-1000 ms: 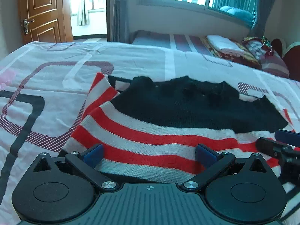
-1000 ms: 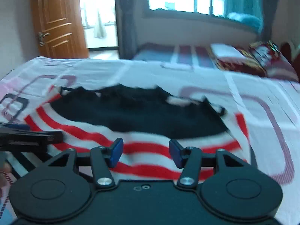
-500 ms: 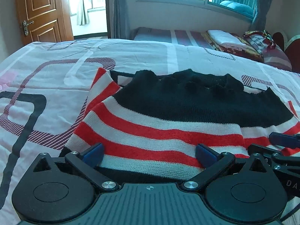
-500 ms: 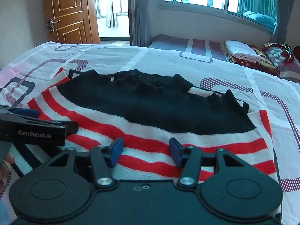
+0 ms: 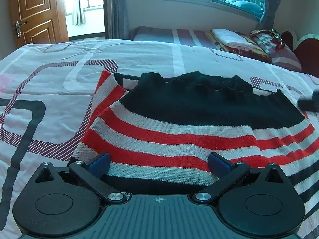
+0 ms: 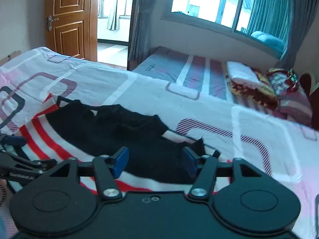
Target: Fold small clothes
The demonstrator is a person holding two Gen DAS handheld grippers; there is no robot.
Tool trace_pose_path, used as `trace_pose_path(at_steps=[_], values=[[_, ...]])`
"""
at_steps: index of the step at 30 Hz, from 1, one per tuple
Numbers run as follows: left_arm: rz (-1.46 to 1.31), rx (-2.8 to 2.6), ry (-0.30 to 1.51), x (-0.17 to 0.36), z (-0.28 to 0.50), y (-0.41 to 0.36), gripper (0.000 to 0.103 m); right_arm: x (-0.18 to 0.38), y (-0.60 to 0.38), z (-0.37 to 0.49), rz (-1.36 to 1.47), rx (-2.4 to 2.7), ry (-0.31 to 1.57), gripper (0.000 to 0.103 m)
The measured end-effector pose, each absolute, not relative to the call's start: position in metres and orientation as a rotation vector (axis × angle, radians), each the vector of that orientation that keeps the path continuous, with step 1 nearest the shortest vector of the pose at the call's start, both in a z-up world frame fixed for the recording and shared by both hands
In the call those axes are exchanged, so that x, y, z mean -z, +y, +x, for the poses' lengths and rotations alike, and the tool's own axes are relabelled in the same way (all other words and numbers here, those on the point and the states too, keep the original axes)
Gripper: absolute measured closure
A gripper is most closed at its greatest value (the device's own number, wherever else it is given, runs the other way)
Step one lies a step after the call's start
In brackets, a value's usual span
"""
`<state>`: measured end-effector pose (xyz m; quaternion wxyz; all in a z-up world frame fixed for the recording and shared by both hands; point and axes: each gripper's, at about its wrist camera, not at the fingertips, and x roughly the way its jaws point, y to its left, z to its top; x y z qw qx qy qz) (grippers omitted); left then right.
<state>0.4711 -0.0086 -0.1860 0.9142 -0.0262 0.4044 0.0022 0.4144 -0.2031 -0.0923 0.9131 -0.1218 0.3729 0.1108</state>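
Observation:
A knit sweater [image 5: 179,123], black at the top with red and white stripes below, lies flat on the bed. It also shows in the right wrist view [image 6: 111,129]. My left gripper [image 5: 158,162] is open and empty, low over the sweater's striped near hem. My right gripper [image 6: 153,160] is open and empty, over the sweater's black right part near its far right edge. The right gripper's tip [image 5: 309,102] shows at the right edge of the left wrist view. The left gripper [image 6: 18,159] shows at the left of the right wrist view.
The bed sheet [image 5: 59,79] is white and pink with dark rounded-rectangle patterns. A second bed with folded blankets [image 5: 235,39] stands behind. A wooden door [image 5: 33,10] is at the far left, a window [image 6: 219,4] behind.
My right gripper has moved forward and to the right, from the striped hem to the sweater's black right part, and opened wider. My left gripper has barely moved.

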Motion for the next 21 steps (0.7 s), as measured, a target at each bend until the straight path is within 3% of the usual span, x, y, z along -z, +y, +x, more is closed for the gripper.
trace_pose_path(at_steps=[9, 15, 21], values=[[-0.048, -0.032, 0.846, 0.185, 0.488, -0.005, 0.000, 0.138, -0.177, 0.392, -0.082, -0.234, 0.848, 0.048], [-0.032, -0.036, 0.852, 0.185, 0.487, -0.008, 0.000, 0.159, -0.171, 0.399, -0.070, -0.232, 0.908, 0.048], [-0.118, -0.028, 0.856, 0.177, 0.458, 0.005, 0.000, 0.148, -0.181, 0.387, -0.018, -0.232, 0.875, 0.047]])
